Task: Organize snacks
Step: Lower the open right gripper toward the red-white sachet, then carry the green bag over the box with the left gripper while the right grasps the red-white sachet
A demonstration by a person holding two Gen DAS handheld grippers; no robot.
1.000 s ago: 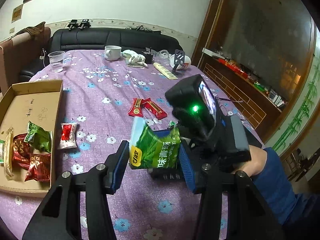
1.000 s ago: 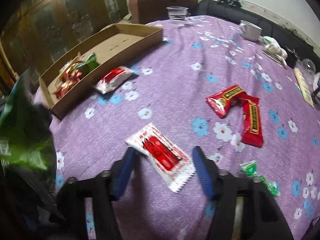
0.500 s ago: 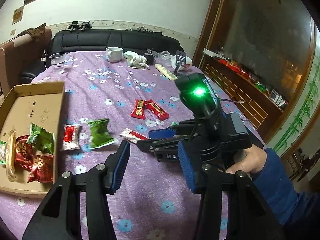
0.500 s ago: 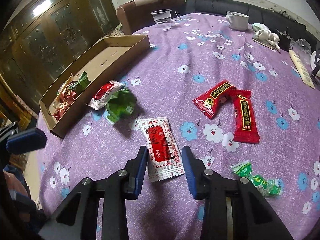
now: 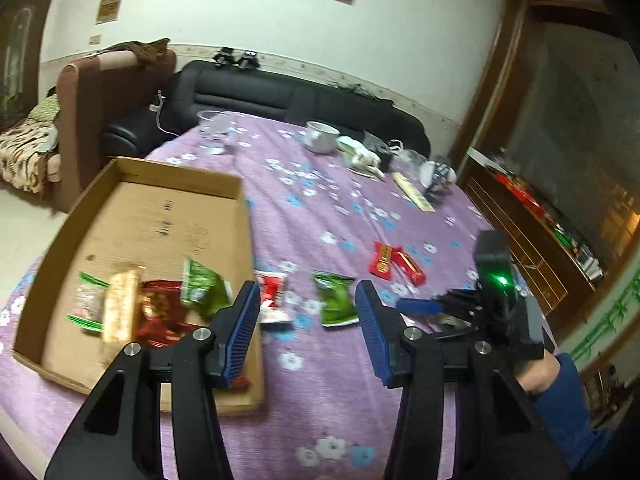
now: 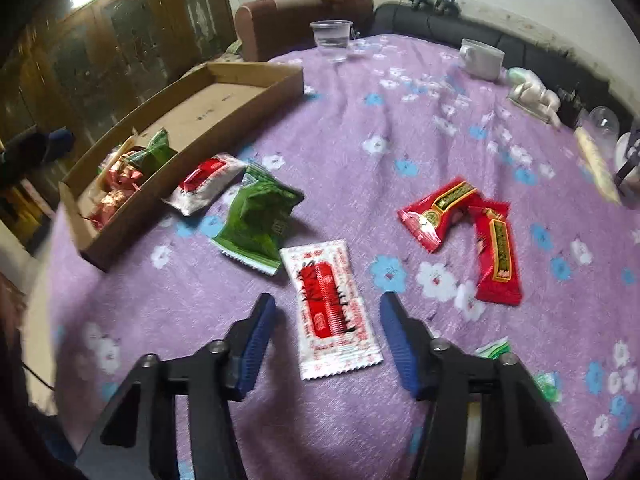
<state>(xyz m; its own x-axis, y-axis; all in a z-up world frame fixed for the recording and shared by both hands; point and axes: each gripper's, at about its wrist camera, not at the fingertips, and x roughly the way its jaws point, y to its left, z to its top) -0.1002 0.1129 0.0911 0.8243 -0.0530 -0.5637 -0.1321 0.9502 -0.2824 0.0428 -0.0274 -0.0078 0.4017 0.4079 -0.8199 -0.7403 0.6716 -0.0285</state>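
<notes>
Snacks are lying partly in the box (image 5: 152, 208) and partly loose on the purple flowered cloth (image 6: 400, 128). The right gripper (image 6: 328, 320) is pointing down at a white-and-red sachet (image 6: 330, 308); its jaws are opening, the sachet is lying flat between them, and the pads are standing clear of its edges on both sides. Just beyond the sachet's far left corner a green packet (image 6: 258, 220) is resting on the cloth, and behind that a second white-and-red sachet (image 6: 204, 188) is lying against the box's outer wall. To the right, two red bars (image 6: 464, 228) are touching at one end and forming an angle. A small green wrapper (image 6: 496, 350) is peeking out beside the right finger.

The left gripper (image 5: 304, 320) is hanging with its jaws apart and nothing between them, above the box's near right corner. Inside the box, by the near end, several packets are sitting together: a green one (image 5: 204, 288), a red one (image 5: 160, 316), a pale bar (image 5: 120, 304) and a clear pack (image 5: 86, 304). Farther off, a plastic cup (image 6: 332, 40) and a white mug (image 6: 480, 58) are standing at the table's far side, with a black sofa (image 5: 300, 100) behind. A blue sleeve (image 5: 568, 396) is showing behind the right gripper in the left view.
</notes>
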